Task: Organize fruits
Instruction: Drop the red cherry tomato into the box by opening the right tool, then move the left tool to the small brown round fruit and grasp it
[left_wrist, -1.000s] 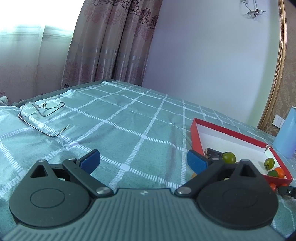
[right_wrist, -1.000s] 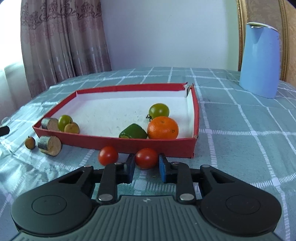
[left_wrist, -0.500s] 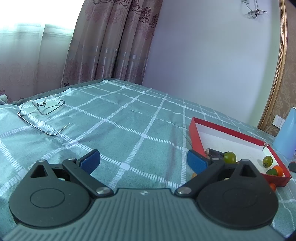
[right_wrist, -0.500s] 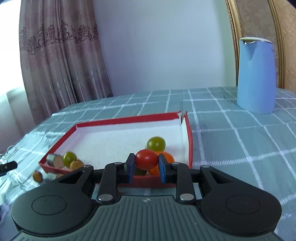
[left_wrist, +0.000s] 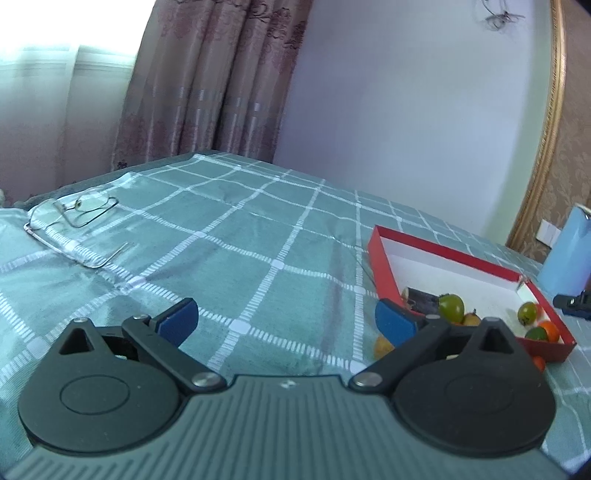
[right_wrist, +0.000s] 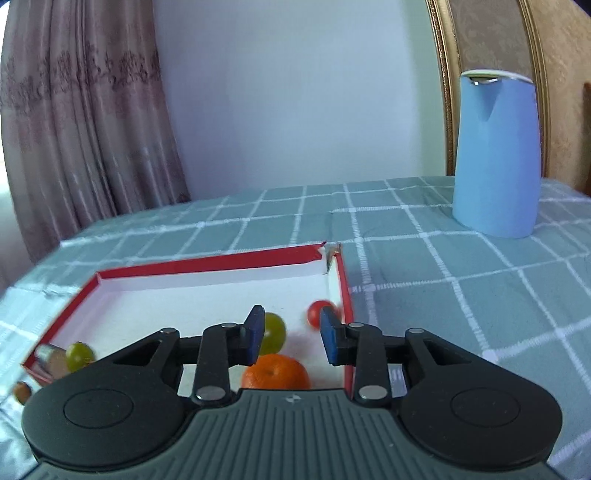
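Red and round, a small tomato (right_wrist: 318, 313) shows blurred just past the right gripper (right_wrist: 291, 338), near its right pad, inside the red-rimmed white box (right_wrist: 207, 264). The jaws are opening with nothing clamped between them. Lower centre, a dimpled orange (right_wrist: 276, 372) and a smooth green tomato (right_wrist: 274, 332) lie below. Over checked cloth (left_wrist: 258, 236), the left gripper (left_wrist: 284, 319) stands wide apart and empty.

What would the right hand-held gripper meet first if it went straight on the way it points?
Probably the white floor of the red tray. The right hand-held gripper, jaws opening with nothing between them, points down past the orange; depth is unclear.
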